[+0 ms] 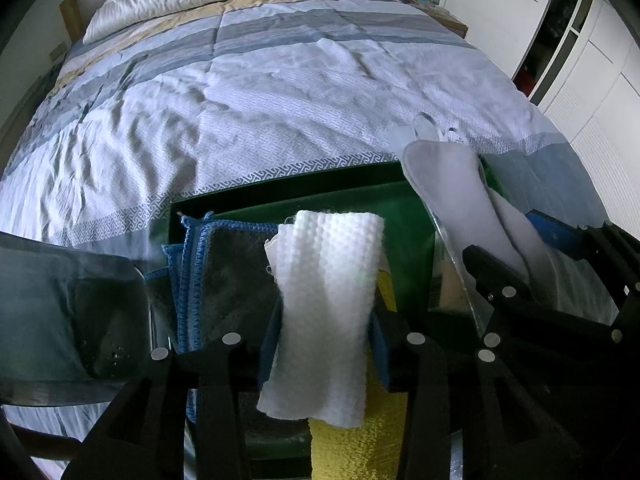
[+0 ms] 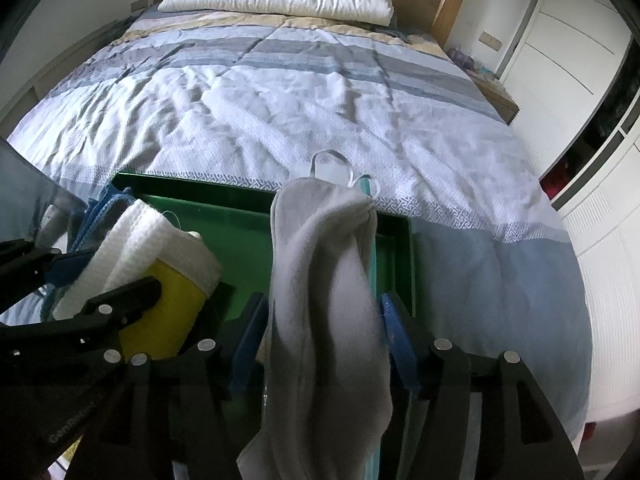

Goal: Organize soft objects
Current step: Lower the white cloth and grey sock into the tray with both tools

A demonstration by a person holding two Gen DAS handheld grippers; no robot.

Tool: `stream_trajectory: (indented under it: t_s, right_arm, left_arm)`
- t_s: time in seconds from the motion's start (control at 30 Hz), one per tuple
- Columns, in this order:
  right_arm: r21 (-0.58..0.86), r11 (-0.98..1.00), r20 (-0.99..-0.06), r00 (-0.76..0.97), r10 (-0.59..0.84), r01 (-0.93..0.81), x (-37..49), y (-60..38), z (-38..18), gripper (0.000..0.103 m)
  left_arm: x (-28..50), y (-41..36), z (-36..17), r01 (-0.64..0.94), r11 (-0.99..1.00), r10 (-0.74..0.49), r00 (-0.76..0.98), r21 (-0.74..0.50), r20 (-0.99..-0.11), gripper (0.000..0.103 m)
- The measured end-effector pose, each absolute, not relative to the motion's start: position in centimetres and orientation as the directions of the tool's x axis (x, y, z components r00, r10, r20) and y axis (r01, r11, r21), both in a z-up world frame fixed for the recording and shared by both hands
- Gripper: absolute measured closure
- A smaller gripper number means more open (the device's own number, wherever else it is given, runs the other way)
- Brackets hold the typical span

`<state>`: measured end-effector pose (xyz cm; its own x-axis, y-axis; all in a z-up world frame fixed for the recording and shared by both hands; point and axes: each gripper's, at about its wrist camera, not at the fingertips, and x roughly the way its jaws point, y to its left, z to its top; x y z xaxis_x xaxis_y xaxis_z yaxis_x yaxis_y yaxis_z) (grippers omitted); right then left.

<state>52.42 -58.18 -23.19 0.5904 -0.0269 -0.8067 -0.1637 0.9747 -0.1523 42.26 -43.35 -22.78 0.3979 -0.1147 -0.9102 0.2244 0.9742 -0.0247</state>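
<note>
Item: green tray (image 2: 404, 264), lying on the near edge of the bed (image 1: 280, 100), receiving soft goods

Left claw (image 1: 326, 332): hanging over the tray's left half, jaws partly apart, a white waffle-weave cloth (image 1: 328, 300) draped between the blue pads; whether the pads are pressing it or it is merely hanging there cannot be told

Right claw (image 2: 324, 340): poised over the tray's right half, jaws standing wider, a grey sock (image 2: 320, 280) slack between the pads with a gap showing on the right side, so it is judged to be loose rather than gripped

Already in the tray: a grey cloth with blue edging (image 1: 224, 264) at the left, a yellow cloth (image 2: 168, 308) under the white one

Beyond the sock, on the far rim: a clear looped strap (image 2: 332, 164), its nature unclear

Handling note: the step appears to be letting both pieces drop into the tray. Doing it well means keeping each claw directly above bare green floor, opening fully so fabric is not snagging on a pad, then lifting straight up. Sock is best landing right of the yellow cloth, clear of the rim, so piles are staying separate
</note>
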Motion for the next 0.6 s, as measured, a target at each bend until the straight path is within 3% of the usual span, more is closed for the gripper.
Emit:
stream_trajectory:
  t_s: [0.3,0.6]
  right_arm:
    - [-0.159,0.975,-0.807,0.590,-0.035,-0.159,52.50,-58.07,-23.22,0.041]
    - [-0.158,0.976,-0.803,0.595,-0.039,-0.149,52.33,-58.65,-22.88,0.037]
  left_arm:
    - [42.29,-43.13,-22.67,0.224,0.974,-0.125,0.396,-0.037,-0.910,0.067]
    - [42.26,-43.08,-22.06,0.220,0.974,-0.135,0.407,-0.046,-0.904,0.059]
